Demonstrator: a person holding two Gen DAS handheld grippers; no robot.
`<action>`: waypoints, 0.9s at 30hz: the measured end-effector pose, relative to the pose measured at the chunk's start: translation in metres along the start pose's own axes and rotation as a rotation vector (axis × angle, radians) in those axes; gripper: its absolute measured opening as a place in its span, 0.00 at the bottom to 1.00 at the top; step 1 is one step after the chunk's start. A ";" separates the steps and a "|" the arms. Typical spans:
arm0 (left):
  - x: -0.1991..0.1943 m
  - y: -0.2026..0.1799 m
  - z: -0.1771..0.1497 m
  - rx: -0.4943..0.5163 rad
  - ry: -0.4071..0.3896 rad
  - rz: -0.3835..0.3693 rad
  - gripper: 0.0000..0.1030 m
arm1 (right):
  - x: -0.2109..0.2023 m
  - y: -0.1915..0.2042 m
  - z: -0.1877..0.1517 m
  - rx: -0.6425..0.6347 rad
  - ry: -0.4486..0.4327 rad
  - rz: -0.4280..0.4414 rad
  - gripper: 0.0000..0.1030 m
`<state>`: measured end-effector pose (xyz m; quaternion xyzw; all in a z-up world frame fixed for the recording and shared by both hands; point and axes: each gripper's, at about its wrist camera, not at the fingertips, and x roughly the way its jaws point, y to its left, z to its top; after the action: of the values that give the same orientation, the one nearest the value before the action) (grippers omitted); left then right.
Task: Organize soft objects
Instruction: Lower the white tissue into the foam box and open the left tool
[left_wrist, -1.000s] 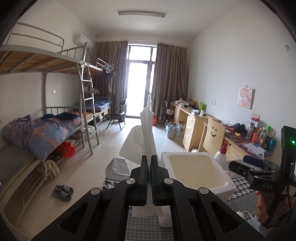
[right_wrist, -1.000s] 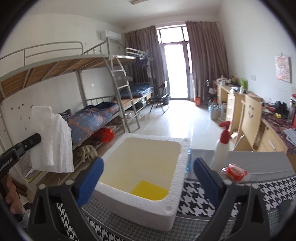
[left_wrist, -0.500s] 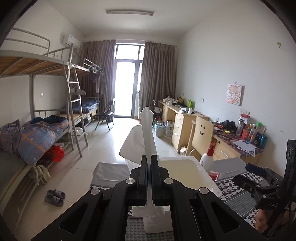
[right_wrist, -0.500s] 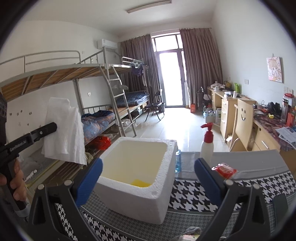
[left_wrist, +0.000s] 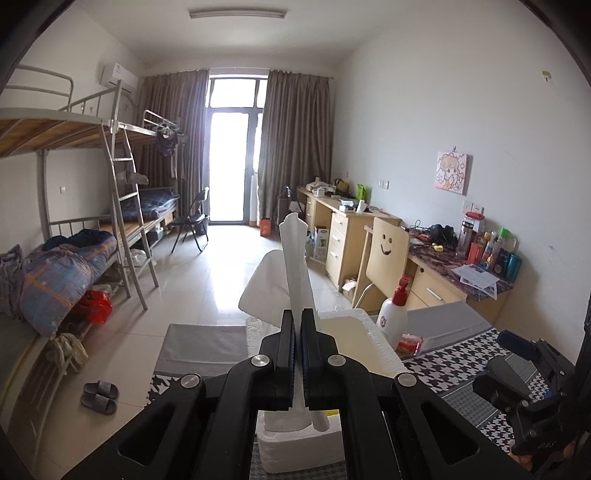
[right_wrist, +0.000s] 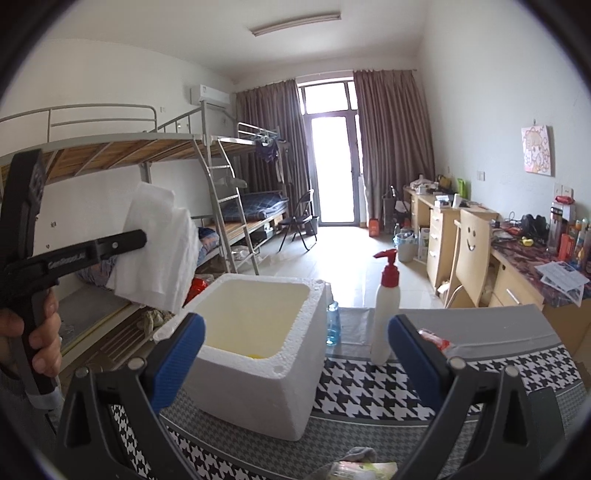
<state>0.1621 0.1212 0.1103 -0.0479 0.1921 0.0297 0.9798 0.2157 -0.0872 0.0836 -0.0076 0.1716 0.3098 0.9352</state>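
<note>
A white cloth (left_wrist: 293, 258) stands up between the fingers of my left gripper (left_wrist: 297, 317), which is shut on it. Below and just ahead sits a white foam box (left_wrist: 376, 343). In the right wrist view the cloth (right_wrist: 159, 251) hangs from the left gripper (right_wrist: 138, 238) over the box's left rim, held by a hand. The foam box (right_wrist: 258, 387) is open-topped with something yellow (right_wrist: 255, 356) at its bottom. My right gripper (right_wrist: 295, 354) is open and empty, facing the box, its blue pads either side. The right gripper (left_wrist: 506, 360) also shows at the right of the left view.
The box stands on a table with a houndstooth cover (right_wrist: 369, 387). Behind it are a red-topped pump bottle (right_wrist: 386, 314), a small blue bottle (right_wrist: 332, 325) and a red packet (right_wrist: 437, 339). A crumpled soft item (right_wrist: 358, 458) lies at the near edge. Bunk beds stand left, desks right.
The left gripper has carried the cloth rightwards, up to the box's left rim. The right gripper has drawn back and lower, so the box's side now shows.
</note>
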 end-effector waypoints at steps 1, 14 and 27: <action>0.002 -0.002 0.000 0.003 0.004 -0.004 0.03 | 0.000 -0.001 0.000 0.000 0.000 -0.004 0.98; 0.043 -0.016 -0.006 0.029 0.127 -0.044 0.03 | -0.008 -0.012 -0.005 0.011 0.002 -0.017 0.98; 0.075 -0.024 -0.012 0.039 0.210 -0.030 0.03 | -0.008 -0.018 -0.010 0.011 0.011 -0.023 0.98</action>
<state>0.2286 0.0987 0.0727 -0.0345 0.2935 0.0059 0.9553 0.2167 -0.1079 0.0750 -0.0060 0.1786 0.2980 0.9377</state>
